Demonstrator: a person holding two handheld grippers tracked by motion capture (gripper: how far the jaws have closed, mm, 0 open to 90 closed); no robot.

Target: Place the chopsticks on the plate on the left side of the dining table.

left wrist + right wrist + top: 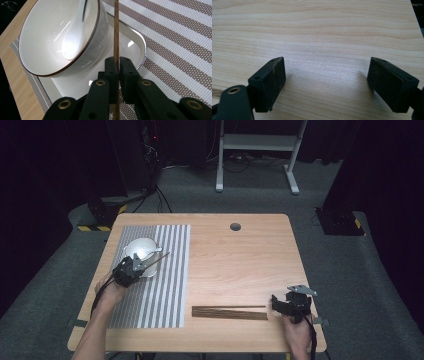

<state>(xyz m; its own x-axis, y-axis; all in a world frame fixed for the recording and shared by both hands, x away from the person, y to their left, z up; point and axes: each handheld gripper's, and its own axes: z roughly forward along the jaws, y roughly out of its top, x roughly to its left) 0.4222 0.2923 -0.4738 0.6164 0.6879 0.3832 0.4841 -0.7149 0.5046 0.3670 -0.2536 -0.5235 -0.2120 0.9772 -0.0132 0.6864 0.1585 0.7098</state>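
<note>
One chopstick (pixel 116 32) is clamped between the closed jaws of the left gripper (pixel 131 268), its long axis running up and to the right past the bowl (pixel 141 248) on the striped mat (pixel 170 285), while the right gripper (pixel 291 306) rests with jaws spread wide just right of the chopstick bundle (pixel 230 312).

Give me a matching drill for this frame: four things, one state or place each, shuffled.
Things:
1. chopstick
2. bowl
3. right gripper
4. chopstick bundle

States or places:
A. open, above bare table wood
B. lying on the table between mat and right gripper
C. clamped in the left gripper
D. on a white plate, spoon inside

Pairs: 1-C, 2-D, 3-A, 4-B
</note>
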